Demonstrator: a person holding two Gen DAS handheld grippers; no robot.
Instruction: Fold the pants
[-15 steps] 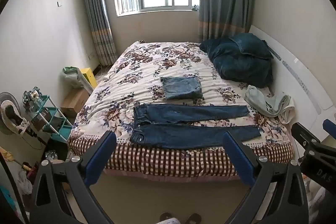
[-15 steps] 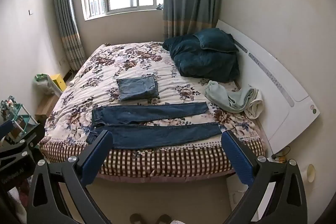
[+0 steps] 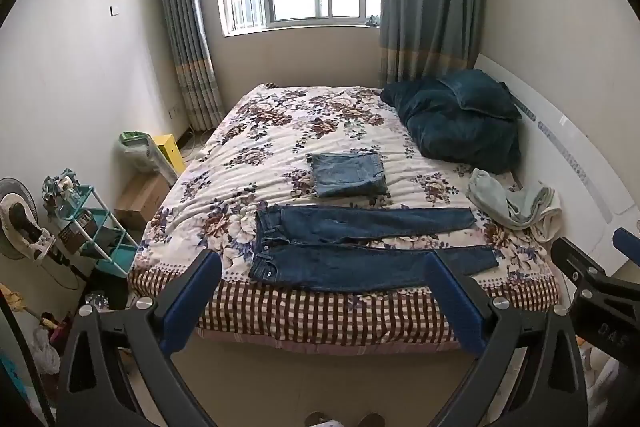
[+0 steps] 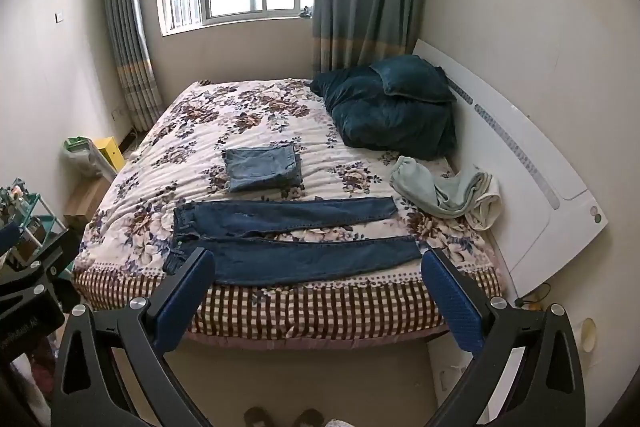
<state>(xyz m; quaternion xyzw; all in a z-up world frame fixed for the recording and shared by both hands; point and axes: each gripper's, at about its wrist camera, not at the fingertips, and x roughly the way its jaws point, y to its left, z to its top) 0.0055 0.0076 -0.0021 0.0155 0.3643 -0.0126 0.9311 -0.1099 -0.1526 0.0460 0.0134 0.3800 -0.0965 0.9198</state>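
One pair of dark jeans [image 3: 360, 247] lies flat mid-frame on the bed [image 3: 320, 311], one folded pair [image 3: 346, 174] just above it. The left gripper [image 3: 322, 303] and right gripper [image 4: 316, 301], both at lower frame, gape wide and hold nothing.

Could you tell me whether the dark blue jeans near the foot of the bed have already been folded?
No, the dark blue jeans lie spread flat on the bed with both legs stretched out; only the lighter denim piece behind them is folded.

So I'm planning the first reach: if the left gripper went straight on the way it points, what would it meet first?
Probably the dark blue jeans spread flat at the near edge of the bed, around their lower leg. The left gripper has open jaws, with nothing visible between; depth is uncertain.
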